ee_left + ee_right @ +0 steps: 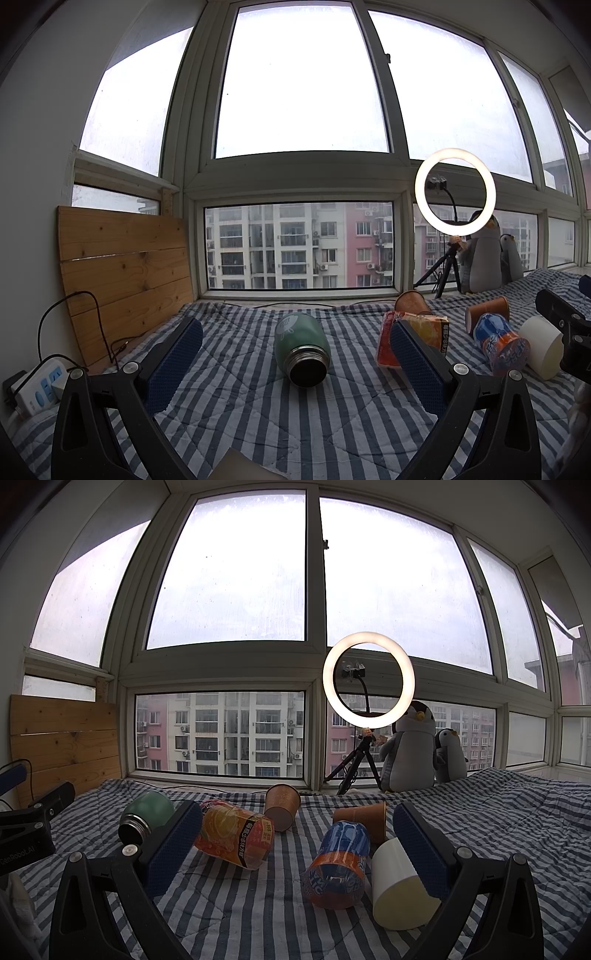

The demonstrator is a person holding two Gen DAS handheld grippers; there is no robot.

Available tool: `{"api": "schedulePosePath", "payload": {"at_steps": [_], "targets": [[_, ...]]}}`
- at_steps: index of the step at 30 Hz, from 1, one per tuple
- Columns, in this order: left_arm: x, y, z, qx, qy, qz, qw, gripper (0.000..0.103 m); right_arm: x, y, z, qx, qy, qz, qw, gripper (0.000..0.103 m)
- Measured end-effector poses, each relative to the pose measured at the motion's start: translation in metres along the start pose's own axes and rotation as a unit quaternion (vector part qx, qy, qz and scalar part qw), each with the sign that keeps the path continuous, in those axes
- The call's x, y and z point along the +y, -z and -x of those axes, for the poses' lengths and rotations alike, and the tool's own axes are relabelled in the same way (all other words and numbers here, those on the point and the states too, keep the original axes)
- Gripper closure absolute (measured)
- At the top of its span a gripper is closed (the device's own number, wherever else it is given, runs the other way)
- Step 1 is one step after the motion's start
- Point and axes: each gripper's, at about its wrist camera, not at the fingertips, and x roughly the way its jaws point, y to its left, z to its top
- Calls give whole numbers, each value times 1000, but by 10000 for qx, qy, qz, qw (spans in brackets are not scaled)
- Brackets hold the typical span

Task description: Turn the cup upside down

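A green steel cup (301, 347) lies on its side on the striped blanket, mouth toward me; it also shows in the right wrist view (147, 816). My left gripper (295, 354) is open, fingers on either side of it, not touching. My right gripper (297, 834) is open over a blue-and-orange cup (338, 864) and a white cup (397, 884), both on their sides; the white cup lies against the right finger (421, 849). Two brown paper cups (282, 806) (364, 821) lie behind.
An orange drink carton (234, 836) lies on the striped blanket (240, 915). A ring light on a tripod (368, 681) and two penguin plush toys (410, 753) stand at the window. A wooden board (122, 266) and a power strip (40, 384) are at the left.
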Motion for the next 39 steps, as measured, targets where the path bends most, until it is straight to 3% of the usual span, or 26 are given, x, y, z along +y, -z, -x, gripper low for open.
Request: {"api": "schedulePosePath", "payload": {"at_steps": [20, 39], "targets": [[1, 2, -1, 49, 5, -7, 10000, 0, 0, 0, -1, 2, -1, -2, 10000, 1], [-4, 3, -20, 505, 36, -5, 9987, 0, 1, 0, -2, 66, -59, -17, 10000, 1]]}}
